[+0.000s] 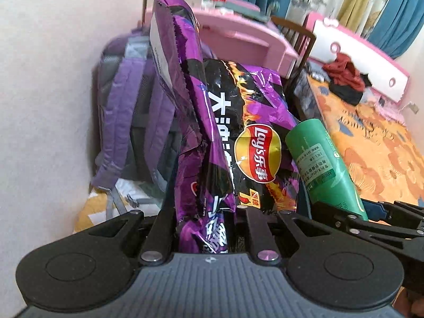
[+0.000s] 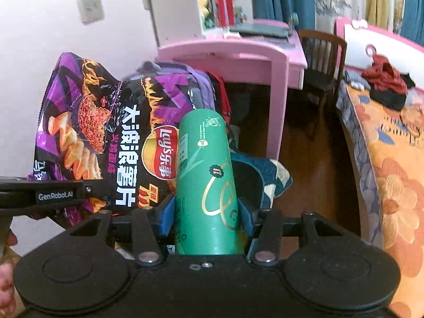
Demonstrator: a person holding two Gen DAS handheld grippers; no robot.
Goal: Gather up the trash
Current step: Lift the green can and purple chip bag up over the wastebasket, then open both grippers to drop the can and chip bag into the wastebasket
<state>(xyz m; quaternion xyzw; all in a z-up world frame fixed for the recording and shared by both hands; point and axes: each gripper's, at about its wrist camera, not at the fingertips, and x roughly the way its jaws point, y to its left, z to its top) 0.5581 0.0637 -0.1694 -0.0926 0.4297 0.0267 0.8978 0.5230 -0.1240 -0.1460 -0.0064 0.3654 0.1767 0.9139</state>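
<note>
My left gripper point(image 1: 205, 228) is shut on a purple and black Lay's chip bag point(image 1: 212, 122), held upright and crumpled between its jaws. The bag also shows in the right wrist view point(image 2: 106, 137), with the left gripper's arm point(image 2: 47, 194) beside it. My right gripper point(image 2: 206, 222) is shut on a green cylindrical can point(image 2: 206, 175) with gold lettering, gripped by blue pads point(image 2: 165, 217). The can shows in the left wrist view point(image 1: 326, 164) just right of the bag, with the right gripper point(image 1: 371, 220) below it.
A purple backpack point(image 1: 132, 122) leans on the white wall at left. A pink desk point(image 2: 238, 50) and a dark wooden chair point(image 2: 323, 61) stand behind. A bed with an orange floral cover point(image 2: 392, 175) and red clothes point(image 2: 384, 76) lies right. The floor point(image 2: 312, 143) is dark wood.
</note>
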